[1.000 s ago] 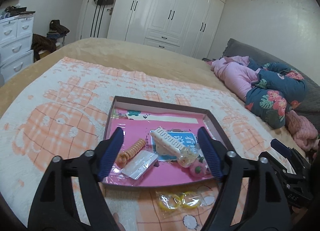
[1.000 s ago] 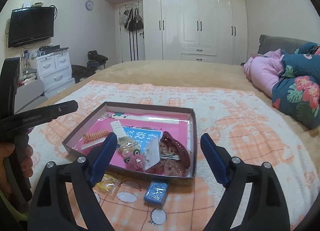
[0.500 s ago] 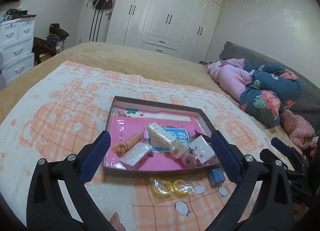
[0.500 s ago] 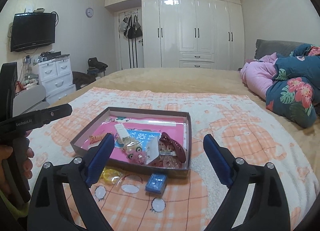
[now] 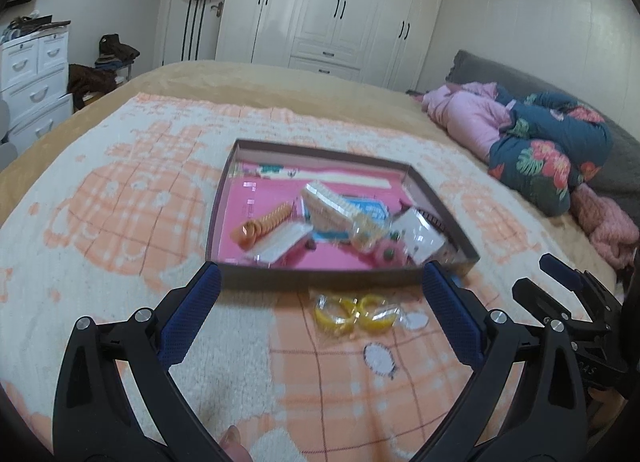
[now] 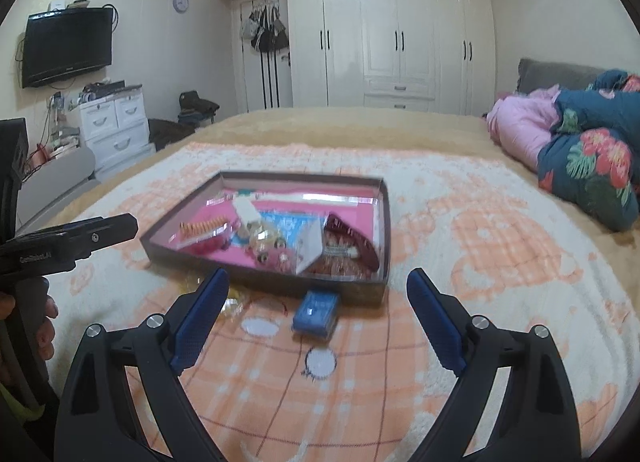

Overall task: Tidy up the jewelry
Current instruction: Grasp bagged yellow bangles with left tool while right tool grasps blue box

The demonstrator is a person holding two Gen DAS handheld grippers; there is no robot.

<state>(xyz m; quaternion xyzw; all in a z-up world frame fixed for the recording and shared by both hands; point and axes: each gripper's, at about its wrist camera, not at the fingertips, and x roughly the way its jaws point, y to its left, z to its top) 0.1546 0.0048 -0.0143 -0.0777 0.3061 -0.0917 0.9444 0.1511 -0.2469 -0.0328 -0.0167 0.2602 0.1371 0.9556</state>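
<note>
A shallow brown box with a pink floor [image 5: 224, 198] [image 6: 384, 222] lies on the orange-and-white blanket. It holds an orange spiral hair tie [image 5: 264, 222] [image 6: 202, 228], a white comb clip [image 5: 328, 206], a dark red hair claw [image 6: 354, 242] and small packets. A clear bag with yellow rings [image 5: 356, 312] and a small blue box [image 6: 316, 312] lie on the blanket in front of the box. My left gripper [image 5: 320, 302] and right gripper [image 6: 316, 302] are both open and empty, held back from the box's near edge.
A pile of pink and floral bedding [image 5: 532, 142] [image 6: 580, 150] lies at the right. White wardrobes [image 6: 392, 34] stand behind the bed, a white drawer unit [image 6: 116, 122] and a wall TV [image 6: 66, 46] at the left. The left gripper's body shows in the right wrist view [image 6: 64, 246].
Both grippers have drawn back from the box toward the near side of the blanket. The left gripper's jaws have opened wider. The box's contents have not moved.
</note>
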